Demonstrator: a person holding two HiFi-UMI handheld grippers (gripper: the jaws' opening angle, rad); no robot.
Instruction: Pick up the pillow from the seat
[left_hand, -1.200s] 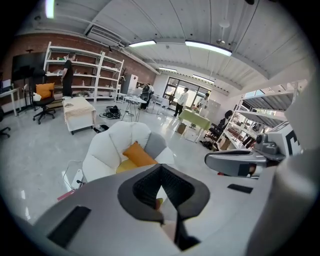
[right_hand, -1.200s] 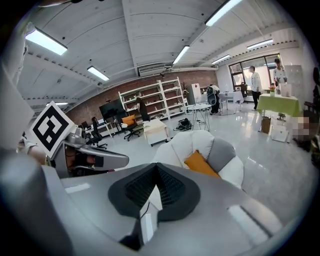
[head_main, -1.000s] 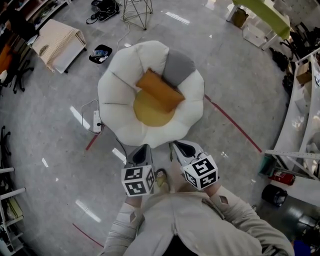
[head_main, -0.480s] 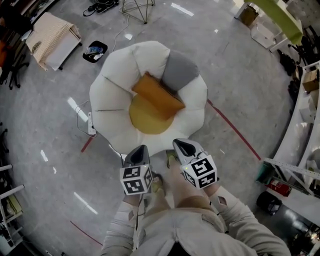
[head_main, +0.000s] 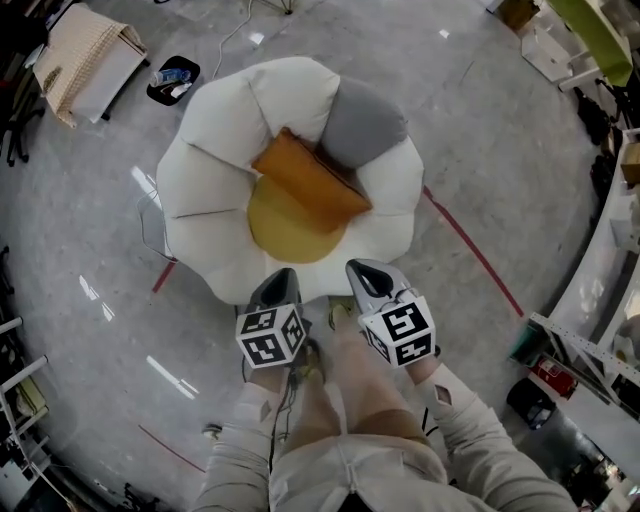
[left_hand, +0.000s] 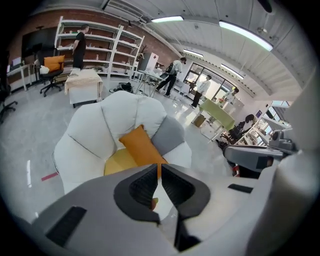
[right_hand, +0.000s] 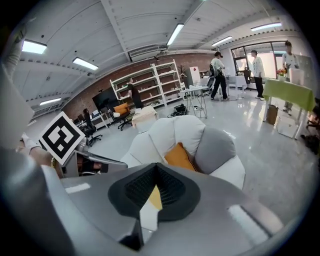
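The left gripper (head_main: 281, 276) and right gripper (head_main: 362, 268), jaws pressed together and empty, sit at lower centre, near the seat's (head_main: 215, 130) front edge. The pillow (head_main: 310, 182) lies untouched on the seat at upper centre. By my reading, opening, grasping and lifting all remain.

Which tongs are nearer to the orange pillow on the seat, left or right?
Right, slightly. The right tongs hover over the seat's front rim, facing the orange pillow's near corner; the left tongs hover beside them, further aside.

Beige sleeves (head_main: 478, 440), grey left tool (head_main: 282, 280) and right tool (head_main: 364, 272), black-and-white marker cubes (head_main: 270, 337).
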